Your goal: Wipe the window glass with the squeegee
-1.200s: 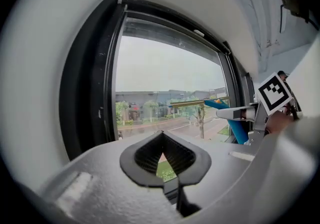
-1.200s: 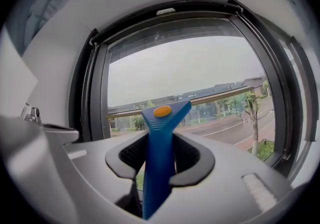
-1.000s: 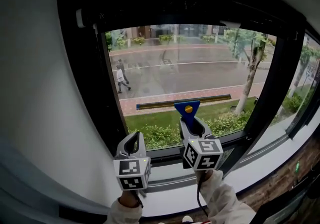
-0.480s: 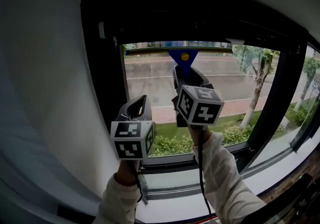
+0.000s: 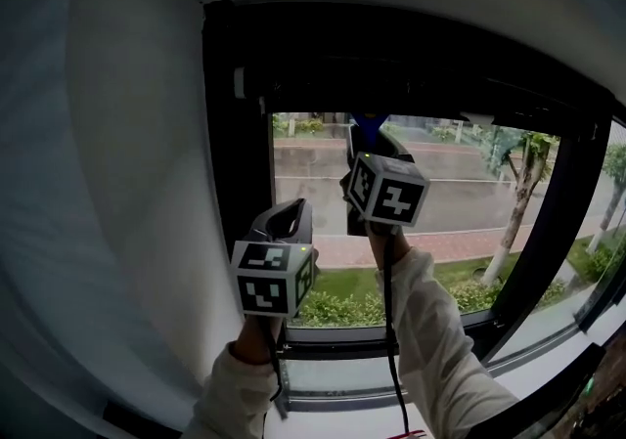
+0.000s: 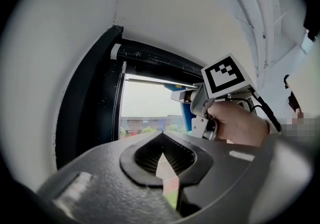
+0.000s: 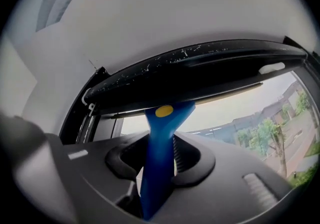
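The right tool (image 7: 159, 154) is clamping its jaws on the blue handle of the squeegee (image 7: 161, 123), which is standing upright between them with its yellow dot just above the jaw tips. The squeegee's blade is pressing against the window glass (image 5: 460, 202) right under the top bar of the window frame (image 7: 200, 73). The left tool (image 6: 161, 154) is holding nothing, its jaws drawn together at the tips. In the head view it (image 5: 284, 224) is hanging lower than the right tool (image 5: 368, 139), just beside the frame's left upright (image 5: 235, 163). A hand (image 6: 240, 123) is gripping the right tool. A pale wall (image 5: 137, 183) is lying left of the frame, and a road (image 5: 469, 188) and trees (image 5: 523, 158) are showing through it.
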Available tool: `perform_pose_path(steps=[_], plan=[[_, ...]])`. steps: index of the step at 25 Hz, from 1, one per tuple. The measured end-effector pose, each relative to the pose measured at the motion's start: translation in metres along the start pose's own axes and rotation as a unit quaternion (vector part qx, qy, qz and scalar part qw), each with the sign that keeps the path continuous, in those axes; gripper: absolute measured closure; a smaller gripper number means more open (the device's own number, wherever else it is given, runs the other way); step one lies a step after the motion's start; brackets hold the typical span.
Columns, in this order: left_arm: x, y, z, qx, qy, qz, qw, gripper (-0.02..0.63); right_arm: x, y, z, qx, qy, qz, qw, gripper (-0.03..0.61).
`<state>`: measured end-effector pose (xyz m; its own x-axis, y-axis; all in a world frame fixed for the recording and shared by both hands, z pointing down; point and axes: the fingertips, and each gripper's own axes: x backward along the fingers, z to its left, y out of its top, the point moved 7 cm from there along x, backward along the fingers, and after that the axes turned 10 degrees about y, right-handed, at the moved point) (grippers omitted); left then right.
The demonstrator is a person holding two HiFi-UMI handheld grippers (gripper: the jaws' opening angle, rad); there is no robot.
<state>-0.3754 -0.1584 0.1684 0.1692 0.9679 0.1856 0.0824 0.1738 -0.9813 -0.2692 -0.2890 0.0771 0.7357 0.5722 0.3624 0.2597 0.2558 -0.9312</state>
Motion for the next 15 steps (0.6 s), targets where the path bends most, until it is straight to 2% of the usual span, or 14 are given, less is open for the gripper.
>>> perform_pose_path(steps=[5,15], plan=[[-0.005,0.001,-0.002,0.002,-0.006,-0.008,0.9999,0.614,-0.009,-0.002,-0.002,-0.005,0.003,0.009,1.0,0.46],[-0.017,-0.026,-0.011,0.011,-0.026,0.017,0.9995,0.614,-0.009,-0.024,-0.012,-0.016,-0.001,0.029,0.999,0.459]])
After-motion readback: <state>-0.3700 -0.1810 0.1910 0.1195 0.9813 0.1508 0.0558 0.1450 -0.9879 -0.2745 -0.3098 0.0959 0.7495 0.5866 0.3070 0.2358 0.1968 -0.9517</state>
